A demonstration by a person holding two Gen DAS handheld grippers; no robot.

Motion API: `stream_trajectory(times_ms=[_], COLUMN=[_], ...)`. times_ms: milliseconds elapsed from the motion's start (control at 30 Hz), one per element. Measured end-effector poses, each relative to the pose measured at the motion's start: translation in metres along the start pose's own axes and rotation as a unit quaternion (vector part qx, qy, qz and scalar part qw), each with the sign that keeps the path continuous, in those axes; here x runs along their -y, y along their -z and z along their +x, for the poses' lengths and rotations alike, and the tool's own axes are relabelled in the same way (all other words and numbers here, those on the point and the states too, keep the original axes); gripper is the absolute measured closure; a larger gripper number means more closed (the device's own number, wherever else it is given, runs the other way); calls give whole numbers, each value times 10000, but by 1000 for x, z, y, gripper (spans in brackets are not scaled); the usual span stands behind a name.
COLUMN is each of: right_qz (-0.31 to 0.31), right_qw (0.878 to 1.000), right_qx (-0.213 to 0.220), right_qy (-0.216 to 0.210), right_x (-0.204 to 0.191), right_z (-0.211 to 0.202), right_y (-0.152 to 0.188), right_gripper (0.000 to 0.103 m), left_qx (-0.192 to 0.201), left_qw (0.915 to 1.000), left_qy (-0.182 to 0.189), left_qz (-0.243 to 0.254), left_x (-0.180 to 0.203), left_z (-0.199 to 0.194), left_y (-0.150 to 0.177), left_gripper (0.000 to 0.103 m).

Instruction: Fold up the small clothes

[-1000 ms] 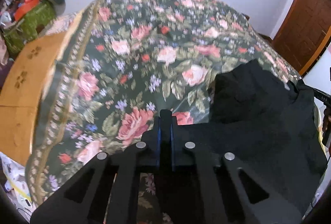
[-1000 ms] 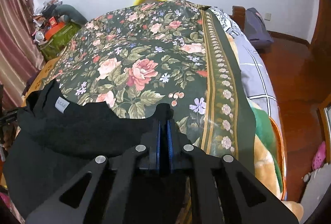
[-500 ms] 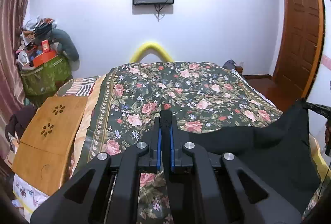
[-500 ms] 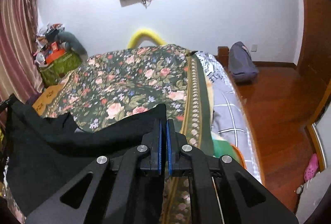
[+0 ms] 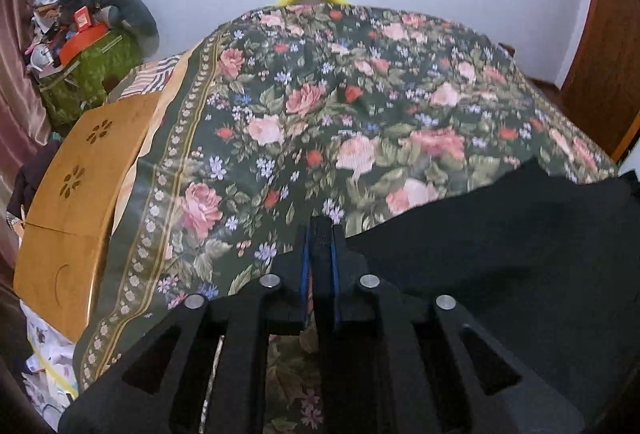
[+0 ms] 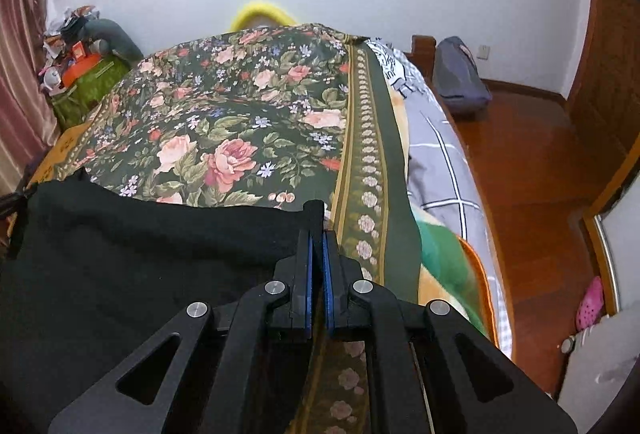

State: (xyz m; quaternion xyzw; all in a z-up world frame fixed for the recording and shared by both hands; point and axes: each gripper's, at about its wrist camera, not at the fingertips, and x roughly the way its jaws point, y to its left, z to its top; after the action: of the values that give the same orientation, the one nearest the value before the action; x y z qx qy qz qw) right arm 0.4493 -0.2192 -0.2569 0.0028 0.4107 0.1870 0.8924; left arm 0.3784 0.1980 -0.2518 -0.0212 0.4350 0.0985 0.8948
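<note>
Both my grippers angled down over the floral bedspread (image 5: 304,121). Left gripper (image 5: 321,234): jaws pressed together, pinching a corner of the black garment (image 5: 500,254), which spreads to lower right of frame. Right gripper (image 6: 316,230): jaws pinching another corner; garment (image 6: 140,254) fills lower left of frame, upper edge stretched between the two.

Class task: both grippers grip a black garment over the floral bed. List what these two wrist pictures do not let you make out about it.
- Garment type: both views show only a plain black sheet; its near part is behind the gripper frames.
- Its lower hem: cut off by the bottom edge in both views.
- Left gripper and right gripper corners: cloth is hidden between shut jaws.
- Bedspread far end: blurred in the left view.
</note>
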Motion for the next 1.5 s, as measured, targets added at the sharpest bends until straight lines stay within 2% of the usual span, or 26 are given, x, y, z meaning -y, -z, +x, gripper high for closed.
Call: stream_trajectory(times_ms=[67, 133, 200, 267, 300, 433, 500, 567, 800, 967, 1000, 1033, 1100, 1200, 1233, 1333, 1500], right_qz=[20, 48, -6, -86, -108, -194, -177, -122, 352, 502, 508, 529, 481, 221, 67, -349, -637], right_qw=[10000, 9999, 9998, 9996, 9994, 9986, 9983, 9974, 9885, 9793, 9779, 9768, 9787, 9800, 9801, 9792, 9826], right_qx=[-72, -119, -24, -4, -1, -56, -105, -261, -1005, -1371, -1405, -1405, -1255, -1124, -1157, -1319, -1352], right_qy=[-13, -89, -205, -271, -331, -495, -545, -658, -1077, -1405, -1463, -1527, -1550, -1626, -1614, -1499, -1105], right_x=[-1, -4, -10, -18, -23, -37, -42, -44, -52, -67, -70, -71, -74, -80, -82, -83, -70], right_z=[-6, -17, -35, -52, -63, -96, -104, -107, -78, -53, -48, -45, -43, -48, -48, -43, -31], right_y=[0, 0, 3, 8, 11, 29, 38, 52, 107, 130, 134, 136, 139, 136, 132, 115, 88], right_gripper=[91, 65, 54, 44, 37, 23, 20, 20, 20, 20, 22, 31, 39, 64, 69, 75, 78], left_qx=[-68, -81, -53, 1, 27, 3, -11, -19, -202, -295, -303, -300, -276, -240, -234, -186, -183], left_qw=[10000, 10000, 10000, 9999, 9999, 10000, 10000, 9999, 9992, 9982, 9979, 9977, 9970, 9960, 9957, 9938, 9904], left_qy=[-19, 3, -19, -79, -101, -76, 18, 106, 137, 148, 165, 174, 191, 227, 256, 387, 496], left_qz=[21, -20, -63, -87, -97, -6, -2, -5, 305, 494, 540, 582, 700, 831, 861, 1029, 1277], left_x=[-2, -6, -9, -12, -13, -13, -13, -12, 5, 17, 21, 24, 31, 42, 45, 56, 72], left_z=[-7, -19, -35, -52, -60, -93, -110, -122, -142, -140, -139, -139, -137, -132, -129, -119, -89], left_y=[1, 1, 4, 9, 12, 28, 40, 52, 91, 99, 98, 98, 92, 79, 73, 53, 18], left_gripper=[91, 88, 77, 56, 53, 47, 43, 39, 38, 38, 38, 38, 38, 34, 33, 33, 30])
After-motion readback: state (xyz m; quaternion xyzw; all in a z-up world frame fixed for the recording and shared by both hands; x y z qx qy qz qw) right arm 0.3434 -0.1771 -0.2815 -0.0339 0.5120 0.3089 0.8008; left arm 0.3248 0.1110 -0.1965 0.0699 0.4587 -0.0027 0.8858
